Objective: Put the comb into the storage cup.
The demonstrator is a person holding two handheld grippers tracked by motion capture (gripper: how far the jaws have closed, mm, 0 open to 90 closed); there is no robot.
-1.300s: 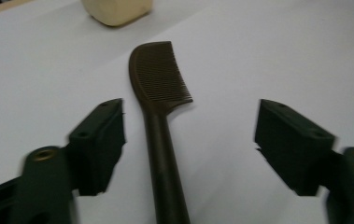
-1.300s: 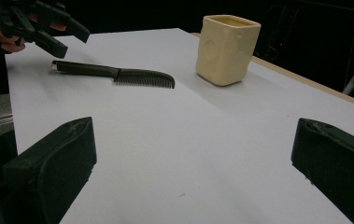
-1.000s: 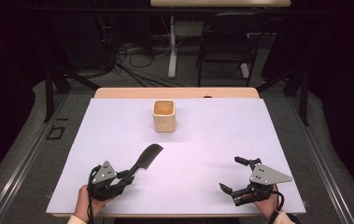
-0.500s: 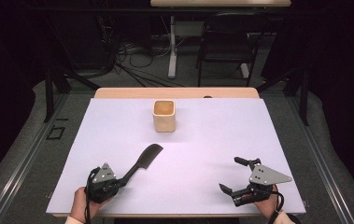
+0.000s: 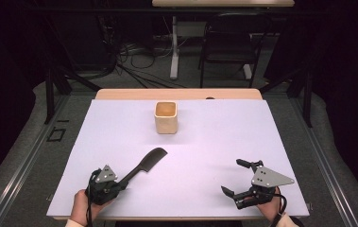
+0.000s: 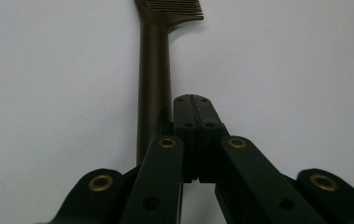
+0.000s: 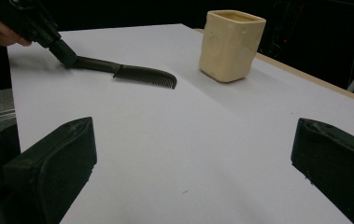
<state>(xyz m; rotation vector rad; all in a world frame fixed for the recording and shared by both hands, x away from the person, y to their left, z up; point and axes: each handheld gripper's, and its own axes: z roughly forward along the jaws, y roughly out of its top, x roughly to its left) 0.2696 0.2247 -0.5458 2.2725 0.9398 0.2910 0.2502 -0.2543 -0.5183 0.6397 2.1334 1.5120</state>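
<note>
A dark comb (image 5: pixel 146 163) lies on the white sheet (image 5: pixel 224 137), teeth end away from me. My left gripper (image 5: pixel 120 183) is at the near end of its handle. In the left gripper view the jaws (image 6: pixel 194 100) are pressed together with nothing between them, and the comb handle (image 6: pixel 153 70) runs along their left side. From the right gripper view the left gripper (image 7: pixel 67 55) meets the end of the comb (image 7: pixel 142 74). My right gripper (image 5: pixel 234 177) rests near the front right edge, open (image 7: pixel 195 140) and holding nothing.
A cream square cup (image 5: pixel 166 118) stands upright at the back middle of the sheet, also seen in the right gripper view (image 7: pixel 230 46). The wooden table edge (image 5: pixel 176 93) shows behind the sheet. A chair (image 5: pixel 224 42) and cables sit on the floor beyond.
The left gripper's jaws look narrower than a second ago. The comb, the cup and the right gripper stay where they were.
</note>
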